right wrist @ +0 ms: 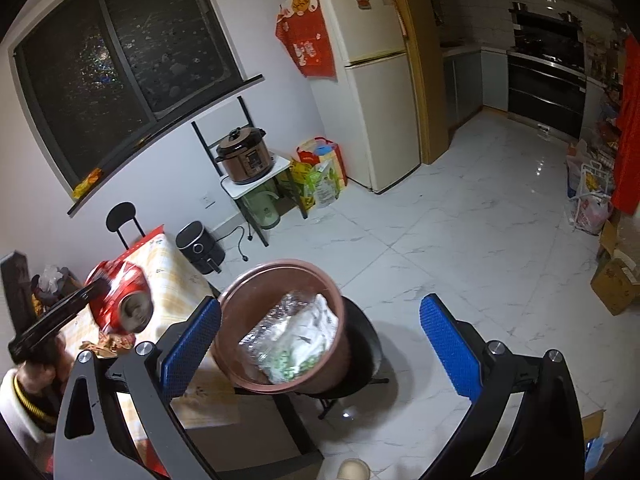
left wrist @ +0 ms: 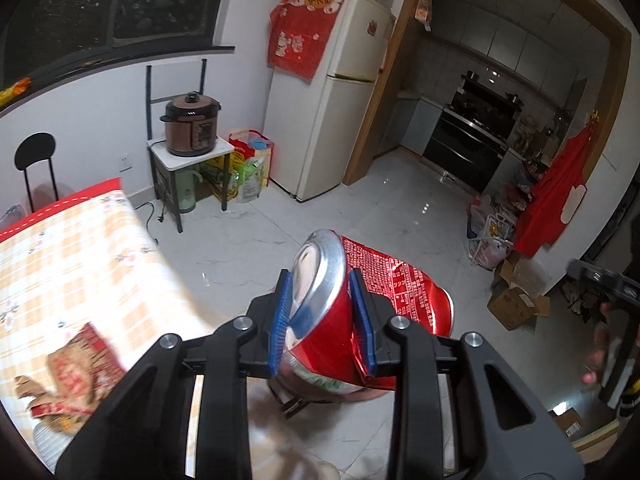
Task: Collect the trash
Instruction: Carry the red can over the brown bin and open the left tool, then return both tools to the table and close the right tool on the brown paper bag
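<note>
My left gripper (left wrist: 320, 276) is shut on a crushed red drink can (left wrist: 384, 284), its silver top turned toward the camera. In the right wrist view the same can (right wrist: 116, 300) hangs over the table's near corner, held by the left gripper (right wrist: 96, 292). A brown bin (right wrist: 260, 300) stands on a black stool (right wrist: 366, 344) beside the table and holds crumpled plastic and white-green trash (right wrist: 296, 340). My right gripper (right wrist: 320, 344) is open wide above the bin, with nothing gripped. Torn red-brown paper (left wrist: 76, 368) lies on the table.
The table (left wrist: 60, 260) with a checkered cloth is at the left. Behind it stand a black chair (right wrist: 122, 220), an air fryer (right wrist: 198, 246), a cooker on a rack (right wrist: 246, 156), bags (right wrist: 320, 172) and a fridge (right wrist: 372, 80). Cardboard boxes (right wrist: 614, 284) line the right wall.
</note>
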